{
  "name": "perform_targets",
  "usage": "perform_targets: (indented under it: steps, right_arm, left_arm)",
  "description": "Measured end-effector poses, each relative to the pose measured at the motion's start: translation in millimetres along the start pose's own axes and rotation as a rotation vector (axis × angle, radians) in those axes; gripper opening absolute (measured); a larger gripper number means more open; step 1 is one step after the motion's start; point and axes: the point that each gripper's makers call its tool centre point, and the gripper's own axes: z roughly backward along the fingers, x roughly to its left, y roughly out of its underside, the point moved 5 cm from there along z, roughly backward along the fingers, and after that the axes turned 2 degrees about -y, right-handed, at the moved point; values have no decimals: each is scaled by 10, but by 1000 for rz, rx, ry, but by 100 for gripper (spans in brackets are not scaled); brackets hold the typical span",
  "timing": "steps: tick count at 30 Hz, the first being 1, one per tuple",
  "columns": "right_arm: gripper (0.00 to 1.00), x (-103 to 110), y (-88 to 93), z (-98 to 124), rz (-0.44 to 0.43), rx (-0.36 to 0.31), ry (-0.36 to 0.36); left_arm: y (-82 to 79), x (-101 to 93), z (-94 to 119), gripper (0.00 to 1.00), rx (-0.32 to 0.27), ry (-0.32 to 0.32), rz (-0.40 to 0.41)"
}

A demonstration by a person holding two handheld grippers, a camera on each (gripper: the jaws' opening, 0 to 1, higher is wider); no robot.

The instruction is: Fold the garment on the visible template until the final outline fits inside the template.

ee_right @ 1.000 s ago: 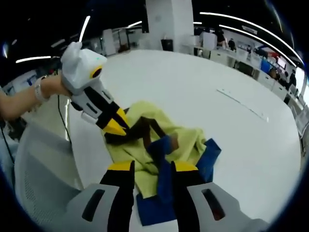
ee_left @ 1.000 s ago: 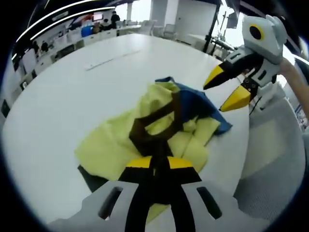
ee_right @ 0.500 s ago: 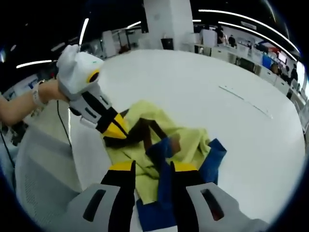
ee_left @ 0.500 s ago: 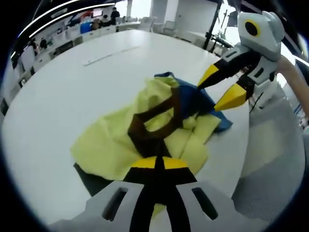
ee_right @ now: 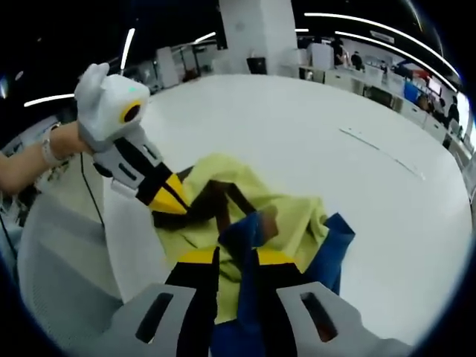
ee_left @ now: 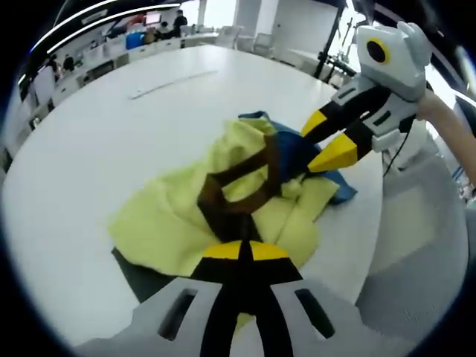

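The crumpled yellow cloth garment with dark brown straps and a blue panel (ee_left: 245, 193) lies bunched near the edge of the round white table (ee_left: 111, 119), not yet flattened. The left gripper (ee_left: 239, 251) has its yellow-tipped jaws closed on a brown strap, probably to pin or lift that side. The right gripper (ee_right: 236, 258) has its jaws pinched on the blue fabric, likely so the two can pull the cloth apart and spread it. A dark sheet (ee_left: 145, 274), perhaps the template, peeks from beneath. No readable writing or brand shows.
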Motion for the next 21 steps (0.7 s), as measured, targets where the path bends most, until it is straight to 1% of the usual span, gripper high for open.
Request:
perform_targets:
  steps: [10, 12, 14, 21]
  right_arm:
    - [14, -31, -7, 4, 16, 6, 8]
    - [14, -31, -6, 8, 20, 8, 8]
    - [14, -14, 1, 9, 34, 16, 5]
    - [12, 3, -10, 13, 56, 29, 4]
  left_arm:
    - [-7, 23, 47, 0, -26, -15, 33]
    - [-20, 44, 68, 0, -43, -33, 33]
    - [-20, 54, 88, 0, -43, -33, 36]
    - [-41, 153, 198, 0, -67, -71, 55]
